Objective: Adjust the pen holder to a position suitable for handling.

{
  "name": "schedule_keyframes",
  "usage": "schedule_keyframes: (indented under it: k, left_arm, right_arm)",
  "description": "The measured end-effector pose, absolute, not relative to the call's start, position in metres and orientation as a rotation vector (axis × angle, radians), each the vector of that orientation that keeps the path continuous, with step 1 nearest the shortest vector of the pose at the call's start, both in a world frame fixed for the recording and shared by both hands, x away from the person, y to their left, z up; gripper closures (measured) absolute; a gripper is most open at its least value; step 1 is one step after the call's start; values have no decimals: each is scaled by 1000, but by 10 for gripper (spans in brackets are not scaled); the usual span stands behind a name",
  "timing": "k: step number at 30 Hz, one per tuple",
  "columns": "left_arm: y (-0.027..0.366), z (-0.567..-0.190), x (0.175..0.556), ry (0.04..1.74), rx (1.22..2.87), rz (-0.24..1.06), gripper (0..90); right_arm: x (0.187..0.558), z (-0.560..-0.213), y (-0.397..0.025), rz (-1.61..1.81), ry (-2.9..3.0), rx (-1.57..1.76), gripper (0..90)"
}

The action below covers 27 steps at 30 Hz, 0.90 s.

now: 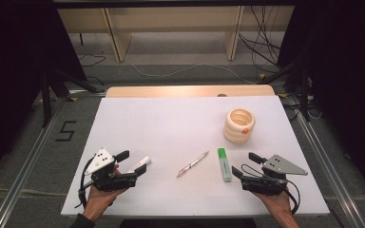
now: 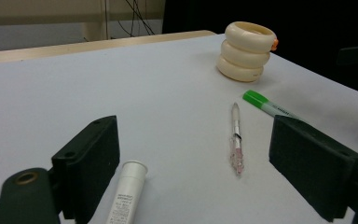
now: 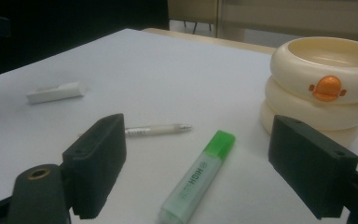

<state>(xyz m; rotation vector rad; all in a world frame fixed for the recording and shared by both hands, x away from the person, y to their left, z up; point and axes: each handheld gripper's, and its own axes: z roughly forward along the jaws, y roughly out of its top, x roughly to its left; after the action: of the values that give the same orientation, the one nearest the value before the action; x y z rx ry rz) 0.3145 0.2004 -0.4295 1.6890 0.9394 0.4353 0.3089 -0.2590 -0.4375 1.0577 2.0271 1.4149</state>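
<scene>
High view: left gripper (image 1: 132, 164) at lower left, jaws spread wide and holding nothing, aimed at the tube (image 1: 140, 164) lying just beside them — likely lined up for a pick. Right gripper (image 1: 245, 164) at lower right, likewise wide open and empty, pointed toward the marker (image 1: 224, 164) just left of it. Pen (image 1: 193, 164) lying slantwise at centre, between the two. Cup (image 1: 239, 125) upright at centre right, mouth up — probably meant to take the loose things. All resting on a white sheet (image 1: 171, 123) over a wooden table (image 1: 190, 90); beyond, at top, grey floor, pale shelving legs, loose cables; dark curtains at both sides; a "5" taped on the floor at left.

Left gripper view: jaws far apart at the bottom corners, nothing between the pads. Tube (image 2: 127, 195) at bottom, just inside the left jaw, cap end pointing away. Pen (image 2: 236, 137) right of centre, marker (image 2: 265, 105) beyond it, cup (image 2: 247, 50) at upper right.

Right gripper view: jaws again wide, empty. Marker (image 3: 199, 175) at bottom centre between them, green cap away. Pen (image 3: 154, 129) left of it, tube (image 3: 56, 92) far at left, cup (image 3: 321, 88) at upper right with an orange button facing the camera.
</scene>
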Motion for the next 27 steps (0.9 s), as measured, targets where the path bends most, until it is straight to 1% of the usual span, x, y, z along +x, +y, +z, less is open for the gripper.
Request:
schedule_keyframes:
  k: [19,27]
  left_arm:
    - [200,-430,315,941,1693,442,160]
    - [200,-430,316,947,1692,445,161]
  right_arm:
    - [319,-433,-267,1380,1992,1076,213]
    - [345,-426,-283,1330,1949,1113,220]
